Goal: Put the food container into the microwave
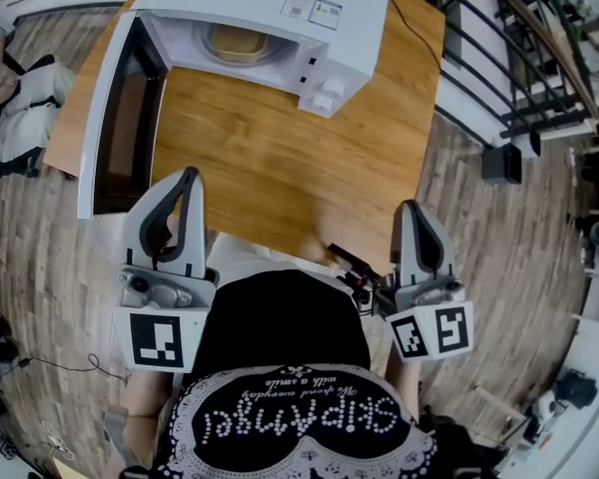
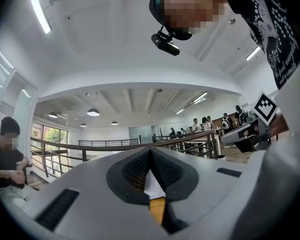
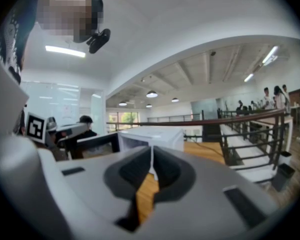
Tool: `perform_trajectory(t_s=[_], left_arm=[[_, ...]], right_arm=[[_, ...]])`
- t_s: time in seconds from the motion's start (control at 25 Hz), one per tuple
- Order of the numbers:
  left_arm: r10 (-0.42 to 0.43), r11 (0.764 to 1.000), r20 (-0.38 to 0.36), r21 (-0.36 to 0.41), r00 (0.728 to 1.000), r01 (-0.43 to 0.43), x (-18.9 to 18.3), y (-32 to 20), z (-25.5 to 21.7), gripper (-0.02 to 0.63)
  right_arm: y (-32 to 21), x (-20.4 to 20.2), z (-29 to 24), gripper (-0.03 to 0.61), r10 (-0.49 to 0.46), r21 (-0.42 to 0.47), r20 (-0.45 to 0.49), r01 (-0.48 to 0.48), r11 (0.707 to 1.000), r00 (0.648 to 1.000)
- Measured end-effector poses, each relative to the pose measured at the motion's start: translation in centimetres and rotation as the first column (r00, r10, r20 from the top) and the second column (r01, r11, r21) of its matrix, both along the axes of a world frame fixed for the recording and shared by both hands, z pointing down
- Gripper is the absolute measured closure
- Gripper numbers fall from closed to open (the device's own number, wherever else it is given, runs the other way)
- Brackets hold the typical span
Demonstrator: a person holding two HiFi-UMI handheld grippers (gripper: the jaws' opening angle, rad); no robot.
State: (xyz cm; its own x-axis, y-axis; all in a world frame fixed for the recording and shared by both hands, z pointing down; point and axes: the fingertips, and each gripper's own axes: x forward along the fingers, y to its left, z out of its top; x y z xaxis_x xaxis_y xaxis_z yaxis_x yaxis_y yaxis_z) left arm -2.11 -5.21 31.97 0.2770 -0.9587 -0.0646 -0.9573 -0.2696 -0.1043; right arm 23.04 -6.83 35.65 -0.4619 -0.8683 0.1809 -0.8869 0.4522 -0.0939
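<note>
The white microwave (image 1: 280, 8) stands at the far end of the wooden table (image 1: 280, 168), its door (image 1: 115, 118) swung wide open to the left. A beige food container (image 1: 240, 43) sits inside the cavity. My left gripper (image 1: 188, 178) hovers near the table's front left, below the open door, jaws shut with nothing in them. My right gripper (image 1: 410, 211) is at the front right, also shut and empty. In the left gripper view the left gripper (image 2: 150, 153) has its pads meeting. In the right gripper view the right gripper (image 3: 151, 151) points at the microwave (image 3: 150, 136).
The open door overhangs the table's left edge. A small black fixture (image 1: 351, 265) sits at the table's near edge between the grippers. Metal railings (image 1: 509, 58) run along the right, and a person (image 1: 20, 108) sits on the floor at the left.
</note>
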Motion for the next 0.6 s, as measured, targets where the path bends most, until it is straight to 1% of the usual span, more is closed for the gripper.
perform_trajectory(t_s=[0.16, 0.4, 0.6], left_arm=[[-0.008, 1.0, 0.006, -0.028, 1.0, 0.008, 0.1, 0.6, 1.2, 0.583], [-0.016, 0.998, -0.022, -0.063, 1.0, 0.015, 0.4, 1.5, 2.5, 0.583], [-0.017, 0.996, -0.013, -0.085, 1.0, 0.016, 1.0, 2.3, 3.1, 0.583]], right_arm=[[0.4, 0.0, 0.4, 0.543, -0.008, -0.009, -0.007, 0.008, 1.0, 1.0], [1.0, 0.0, 0.9, 0.543, -0.005, -0.022, -0.005, 0.005, 1.0, 1.0], [2.0, 0.3, 1.3, 0.543, 0.013, -0.031, -0.005, -0.013, 0.999, 1.0]])
